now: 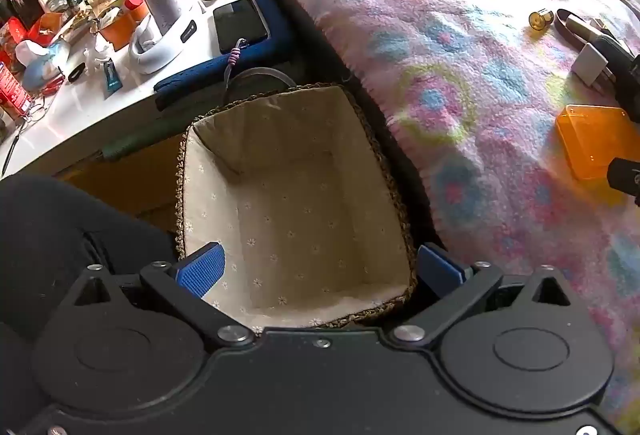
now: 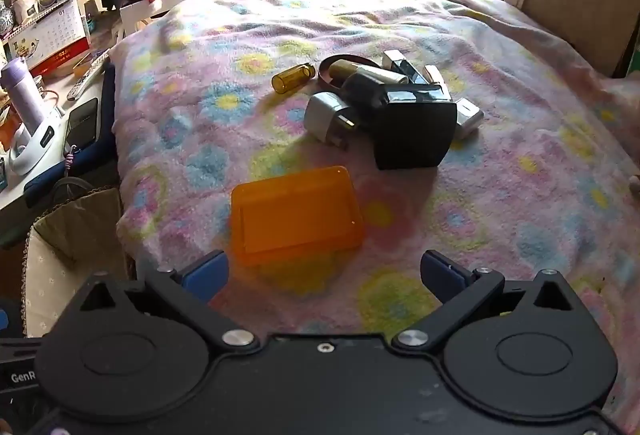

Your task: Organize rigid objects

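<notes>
Basket (image 1: 296, 203): empty, beside the bed, under the left gripper (image 1: 320, 267).
Left gripper: wide open, holding nothing.
Orange box (image 2: 296, 213): on the blanket (image 2: 500, 195), just ahead of the right gripper (image 2: 324, 271).
Right gripper: wide open, empty.
Risk: slick lid may slip; soft blanket may snag a finger.

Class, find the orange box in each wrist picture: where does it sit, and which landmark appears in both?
Left wrist view: orange box at the right edge, on the blanket.
Right wrist view: orange box low centre, just ahead of the open right tool.
Shared landmark: the lined basket.
</notes>
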